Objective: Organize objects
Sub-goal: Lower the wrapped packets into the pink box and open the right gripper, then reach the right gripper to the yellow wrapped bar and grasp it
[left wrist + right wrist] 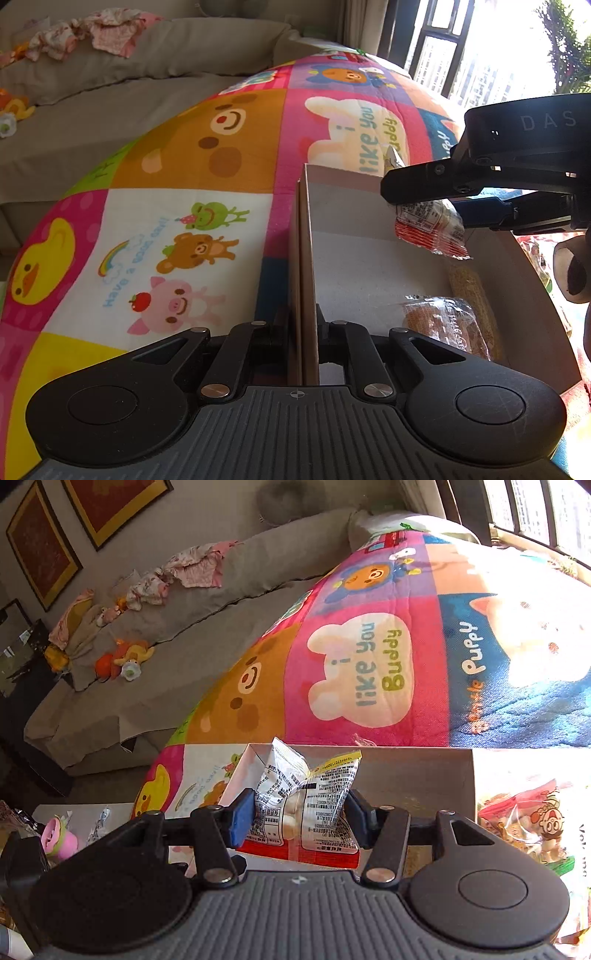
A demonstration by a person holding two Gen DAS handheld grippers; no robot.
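Note:
A shallow cardboard box (369, 236) lies on a colourful cartoon blanket (184, 206). My left gripper (301, 332) is shut on the box's near side wall (308, 280). My right gripper (297, 816) is shut on a red and white snack packet (306, 805) and holds it over the box (406, 764). In the left wrist view the right gripper (424, 201) shows at the upper right with the packet (430, 229) hanging from it. Two more snack packets, a brown one (443, 325) and a yellow one (474, 299), lie inside the box.
A grey sofa (129, 92) with pink clothes (96, 33) and soft toys (122, 661) stands behind. More snack bags (524, 823) lie right of the box. A pink toy (59, 836) sits at lower left. A window (480, 48) is at the back right.

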